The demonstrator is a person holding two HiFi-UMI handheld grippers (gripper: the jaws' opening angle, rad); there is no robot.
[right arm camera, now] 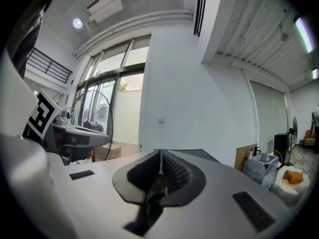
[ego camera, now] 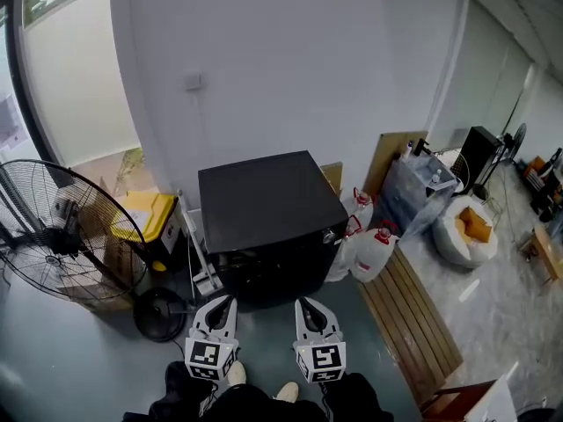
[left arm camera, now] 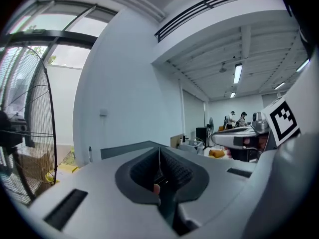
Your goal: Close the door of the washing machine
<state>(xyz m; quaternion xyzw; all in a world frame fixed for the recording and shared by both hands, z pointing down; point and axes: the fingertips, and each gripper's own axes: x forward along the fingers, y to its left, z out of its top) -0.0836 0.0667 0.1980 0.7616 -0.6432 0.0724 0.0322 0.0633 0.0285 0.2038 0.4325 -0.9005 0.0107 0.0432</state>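
The washing machine [ego camera: 264, 202], a black box-shaped unit, stands against the white wall [ego camera: 290, 69] at the centre of the head view, its flat top facing the camera. Its front face is dark and in shadow, and no door stands out from it (the door's outline cannot be made out). The left gripper [ego camera: 223, 301] and the right gripper [ego camera: 307, 304] are held side by side just in front of the machine, both pointing toward its front and clear of it. Each gripper's own view shows its ribbed pads pressed together along a thin seam, with nothing between them. The machine's top edge shows beyond the jaw tips in both gripper views. A large floor fan [ego camera: 62, 231] stands to the left, with a yellow-lidded bin [ego camera: 148, 214] between it and the machine. White jugs with red caps [ego camera: 374, 251] sit just beside the machine's right side, next to a wooden slatted platform [ego camera: 409, 315]. The person's shoes [ego camera: 236, 374] show below the grippers.
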